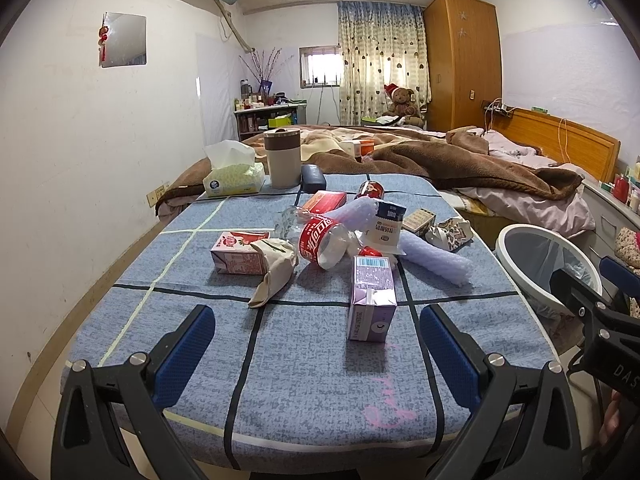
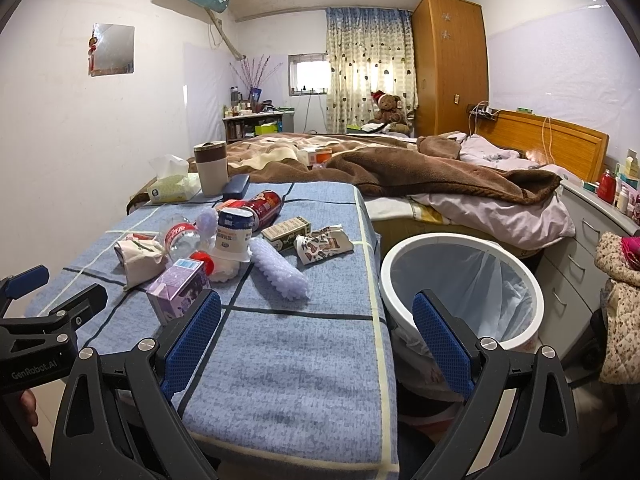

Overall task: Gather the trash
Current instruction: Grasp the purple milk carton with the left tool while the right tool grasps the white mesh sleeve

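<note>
Trash lies in a heap on the blue-covered table point(image 1: 312, 376): a purple carton point(image 1: 372, 298), a pink carton point(image 1: 236, 254), a crumpled paper cup point(image 1: 274, 270), a clear cola bottle point(image 1: 326, 242), a yogurt carton point(image 1: 386, 226) and lilac bubble wrap point(image 1: 436, 258). My left gripper point(image 1: 316, 344) is open and empty, just short of the purple carton. My right gripper point(image 2: 316, 332) is open and empty over the table's right edge point(image 2: 376, 320). The white bin point(image 2: 460, 284) with a clear liner stands beside the table on the right.
A tissue box point(image 1: 234, 178), a beige canister point(image 1: 282, 156) and a dark case point(image 1: 312, 178) stand at the table's far end. A red can point(image 2: 264, 204), small boxes point(image 2: 288, 230) and crumpled patterned paper point(image 2: 322, 244) lie near the heap. A bed with blankets point(image 2: 440, 172) is behind.
</note>
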Action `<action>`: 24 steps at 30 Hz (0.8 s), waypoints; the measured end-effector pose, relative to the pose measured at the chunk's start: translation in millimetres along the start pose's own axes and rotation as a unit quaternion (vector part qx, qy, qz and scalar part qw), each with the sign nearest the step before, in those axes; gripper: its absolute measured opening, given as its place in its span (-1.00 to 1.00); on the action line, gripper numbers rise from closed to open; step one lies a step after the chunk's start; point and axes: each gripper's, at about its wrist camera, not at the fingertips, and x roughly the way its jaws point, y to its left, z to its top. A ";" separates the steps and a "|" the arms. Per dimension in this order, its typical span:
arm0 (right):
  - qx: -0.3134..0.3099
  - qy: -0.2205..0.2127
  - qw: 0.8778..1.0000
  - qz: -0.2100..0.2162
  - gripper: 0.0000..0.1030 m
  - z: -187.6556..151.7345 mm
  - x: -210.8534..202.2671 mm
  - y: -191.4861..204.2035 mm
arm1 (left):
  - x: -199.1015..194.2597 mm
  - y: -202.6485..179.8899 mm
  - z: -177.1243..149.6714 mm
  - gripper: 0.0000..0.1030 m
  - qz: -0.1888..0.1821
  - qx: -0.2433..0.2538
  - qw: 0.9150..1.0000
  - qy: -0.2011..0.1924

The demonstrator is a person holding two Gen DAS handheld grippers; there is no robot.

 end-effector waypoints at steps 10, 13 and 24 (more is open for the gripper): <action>-0.018 0.008 1.000 0.017 0.91 6.7 36.6 -11.6 | 34.2 -12.3 -1.2 1.00 -0.035 0.010 0.999 0.038; -0.023 0.027 0.999 0.030 0.91 9.5 59.7 -15.3 | 47.3 -20.1 -0.5 0.99 -0.049 0.016 0.997 0.054; -0.054 0.084 0.989 0.105 0.55 9.9 113.9 -6.4 | 89.7 -28.4 4.0 0.72 -0.058 0.016 0.994 0.089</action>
